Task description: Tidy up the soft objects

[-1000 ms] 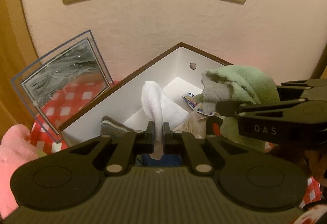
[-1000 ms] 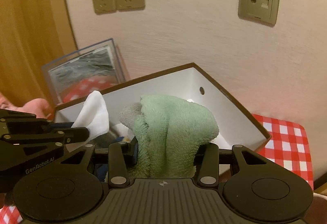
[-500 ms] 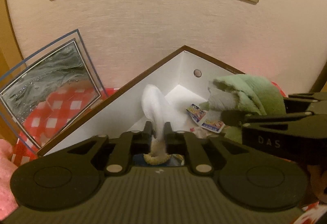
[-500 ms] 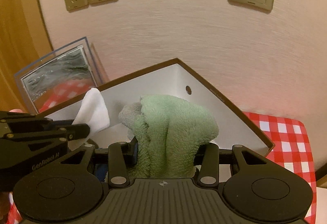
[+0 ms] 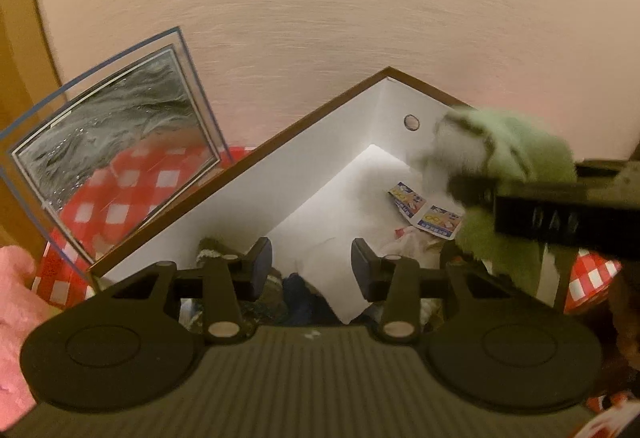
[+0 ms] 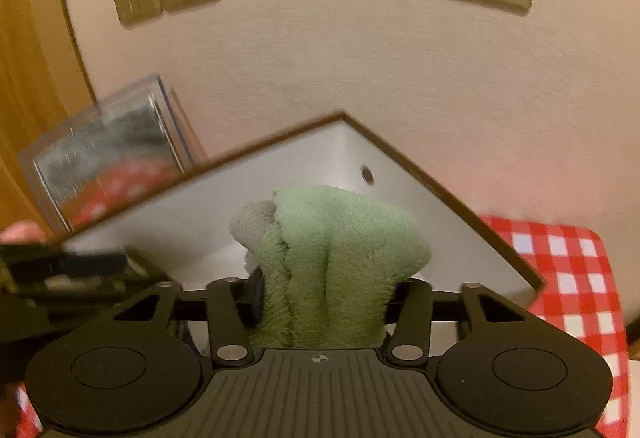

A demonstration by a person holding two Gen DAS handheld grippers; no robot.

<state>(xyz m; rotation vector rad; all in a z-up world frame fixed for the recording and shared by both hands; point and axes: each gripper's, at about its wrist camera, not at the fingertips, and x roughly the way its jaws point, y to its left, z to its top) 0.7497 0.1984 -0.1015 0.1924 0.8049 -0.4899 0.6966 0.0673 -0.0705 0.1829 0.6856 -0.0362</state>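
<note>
Green fluffy fleece cloth (image 6: 336, 262) sits between the opening jaws of the right tool (image 6: 326, 296), above the white brown-rimmed box (image 5: 224, 214). The left tool (image 5: 312, 268), jaws opening, grips nothing over the box's clutter.

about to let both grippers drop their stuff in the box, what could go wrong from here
1. The green fleece sock sits bunched between the opening right gripper and may cling to a pad instead of dropping into the white box.
2. The left gripper is opening with nothing pinched; the white cloth lies just under it and could snag as it withdraws.
3. The clear acrylic frame leans beside the box, so a sideways swing might topple it.
</note>
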